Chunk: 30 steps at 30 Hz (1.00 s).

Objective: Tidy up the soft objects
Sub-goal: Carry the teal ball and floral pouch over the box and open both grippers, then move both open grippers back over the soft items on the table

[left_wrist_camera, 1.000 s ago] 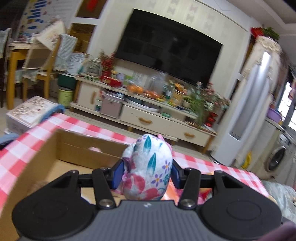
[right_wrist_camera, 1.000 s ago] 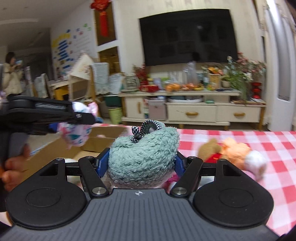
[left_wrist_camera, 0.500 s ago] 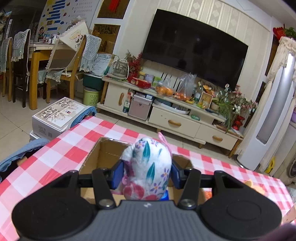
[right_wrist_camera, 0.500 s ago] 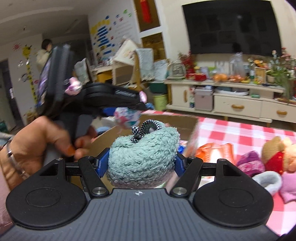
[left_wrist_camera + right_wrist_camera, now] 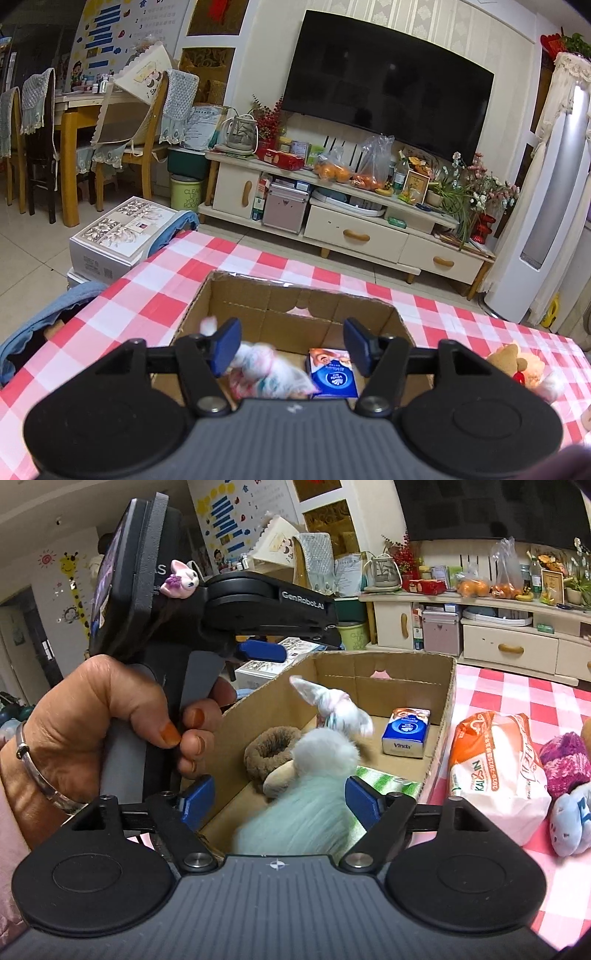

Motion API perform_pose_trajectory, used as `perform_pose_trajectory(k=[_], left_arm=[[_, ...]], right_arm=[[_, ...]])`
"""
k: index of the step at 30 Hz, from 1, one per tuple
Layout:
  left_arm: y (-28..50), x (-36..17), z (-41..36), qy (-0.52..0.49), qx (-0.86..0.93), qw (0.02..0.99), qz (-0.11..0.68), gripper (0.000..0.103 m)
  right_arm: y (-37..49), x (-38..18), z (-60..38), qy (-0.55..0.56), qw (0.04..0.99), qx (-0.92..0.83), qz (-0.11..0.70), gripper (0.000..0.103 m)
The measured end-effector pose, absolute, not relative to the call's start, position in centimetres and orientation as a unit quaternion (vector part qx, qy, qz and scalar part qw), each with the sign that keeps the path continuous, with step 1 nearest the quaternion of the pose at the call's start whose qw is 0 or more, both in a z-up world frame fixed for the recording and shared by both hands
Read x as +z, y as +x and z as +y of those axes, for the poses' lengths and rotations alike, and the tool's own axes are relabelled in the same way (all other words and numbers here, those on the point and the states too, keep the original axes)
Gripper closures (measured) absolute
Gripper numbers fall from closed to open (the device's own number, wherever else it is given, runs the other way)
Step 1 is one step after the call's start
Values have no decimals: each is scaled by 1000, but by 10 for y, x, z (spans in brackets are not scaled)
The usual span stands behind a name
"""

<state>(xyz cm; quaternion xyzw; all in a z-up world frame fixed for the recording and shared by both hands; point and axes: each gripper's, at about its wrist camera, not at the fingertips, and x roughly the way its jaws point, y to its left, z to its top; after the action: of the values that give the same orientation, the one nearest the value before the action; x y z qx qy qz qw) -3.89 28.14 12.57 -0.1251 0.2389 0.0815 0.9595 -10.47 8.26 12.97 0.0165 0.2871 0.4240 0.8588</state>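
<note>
Cardboard box (image 5: 236, 310) stands open-topped on the table (image 5: 155, 295) with its red-and-white checked cloth, and both tongs hang over it. The left tongs (image 5: 291, 347) are opening; their blue pads (image 5: 227, 341) stand apart and press on nothing, while the floral pouch (image 5: 269, 376), blurred, lies below and between them inside the box, just beside a blue tissue pack (image 5: 334, 380). In the right wrist view a hand (image 5: 110, 727) with a bracelet grips the left tool above the box's near wall. The right tongs (image 5: 273, 805) are opening too, spread wide; the mint fluffy toy (image 5: 314, 812), smeared by blur, sits low between their pads without being squeezed, over the box floor. Also in the box are a brown furry ring (image 5: 271, 749), a green striped cloth (image 5: 388, 781) and the tissue pack near the far corner. Outside the box, to its right on the cloth, lie an orange-and-white packet (image 5: 495, 771), a purple knitted thing (image 5: 565, 757) and a pale blue soft toy (image 5: 570, 819); the left wrist view shows a brown teddy (image 5: 517, 365) there as well.
</note>
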Motion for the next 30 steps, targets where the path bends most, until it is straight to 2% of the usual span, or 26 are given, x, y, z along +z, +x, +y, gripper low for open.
perform_pose_trajectory(k=[6,13,17,30], left_arm=[[-40,128,276,-116,87,960,239,25],[-40,128,266,-102,88,961,243,23],[-40,128,259,-96,86,961,243,18],[-42,128,225,-66,62,965,247,12]], right_arm=[[-113,137,74,20,872,409,270,3],[-122,141,53,18,890,382,249,2],[-124,141,44,16,901,361,239,2],[-119,134,31,12,915,328,233,0]])
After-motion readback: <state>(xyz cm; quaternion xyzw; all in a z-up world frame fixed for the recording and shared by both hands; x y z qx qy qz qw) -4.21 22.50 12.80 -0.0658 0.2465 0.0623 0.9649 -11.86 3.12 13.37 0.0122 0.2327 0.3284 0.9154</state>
